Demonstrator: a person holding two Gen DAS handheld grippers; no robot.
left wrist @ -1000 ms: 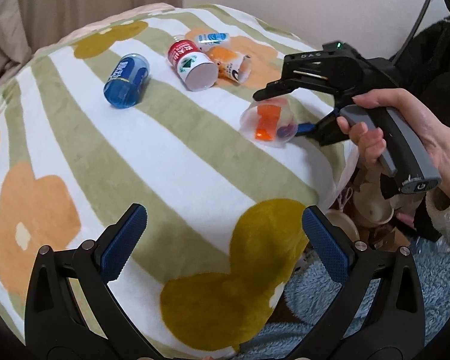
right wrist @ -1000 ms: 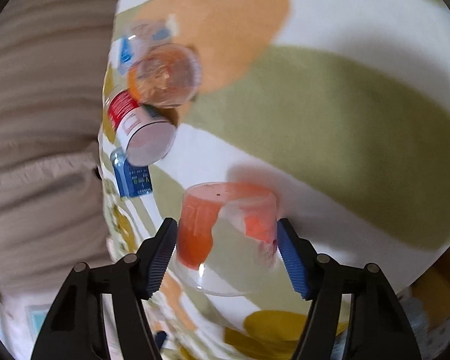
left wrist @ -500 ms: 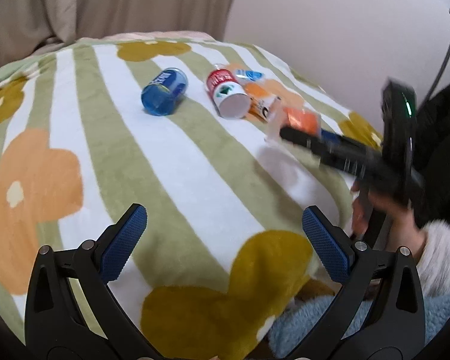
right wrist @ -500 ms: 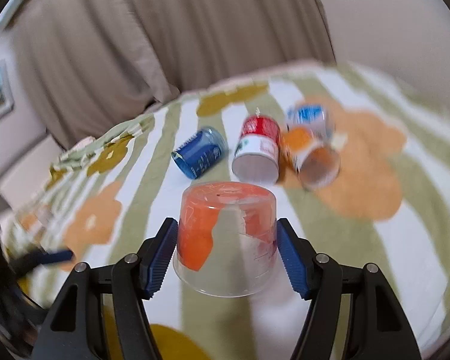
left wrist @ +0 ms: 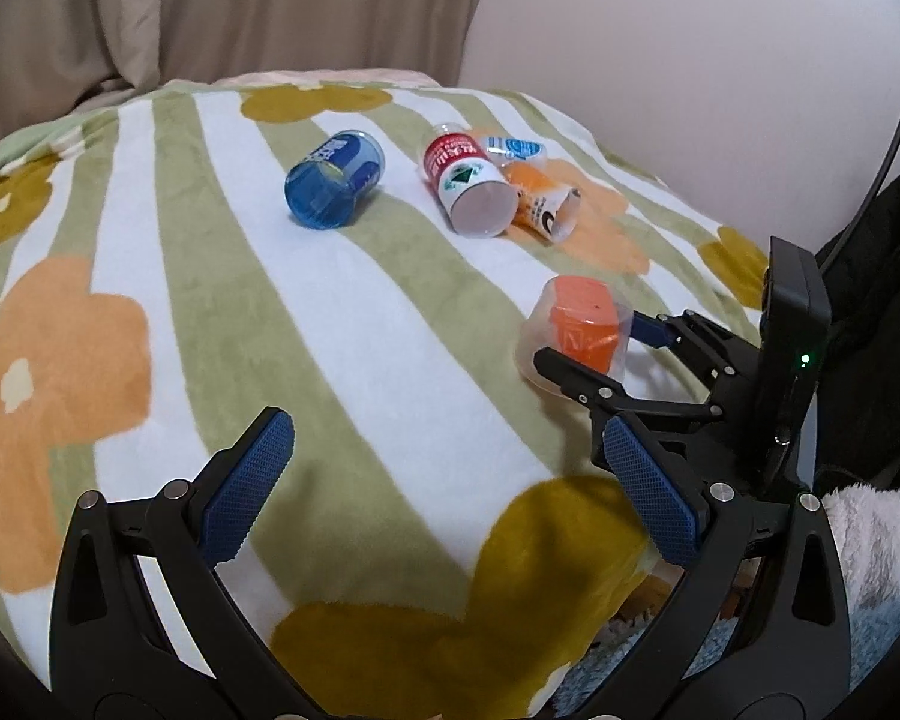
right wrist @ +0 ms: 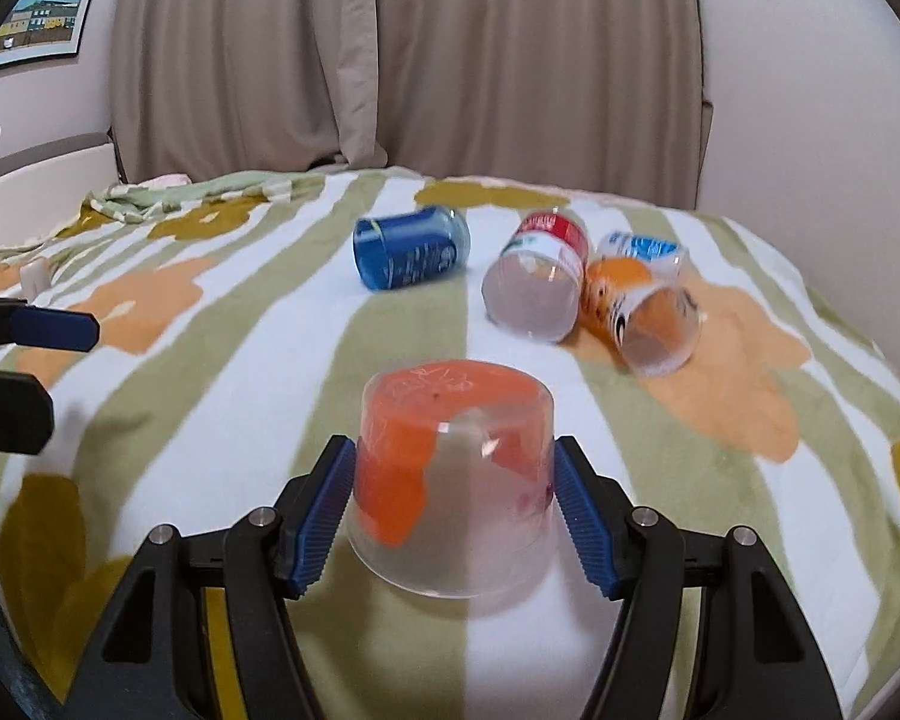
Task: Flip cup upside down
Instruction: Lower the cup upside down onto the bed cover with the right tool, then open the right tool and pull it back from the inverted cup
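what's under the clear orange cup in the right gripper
The clear plastic cup with orange print, mouth down in the right gripper, sits over the green-and-white striped floral blanket, visible through its wall. Whether its rim touches the blanket cannot be told.

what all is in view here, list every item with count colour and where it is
orange-labelled clear cup: 1, clear with orange label, base up, between the right gripper's pads above the blanket's near right part
blue cup: 1, blue, on its side, far middle of the blanket
red and white cup: 1, on its side, right of the blue cup
orange cup: 1, on its side, against the red and white one
blue-labelled clear cup: 1, behind those two
blanket: 1, green and white stripes with orange and mustard flowers
curtain: beige, behind
framed picture: 1, far left wall
left gripper: black, blue pads, open, empty
right gripper: black, blue pads, shut on the cup
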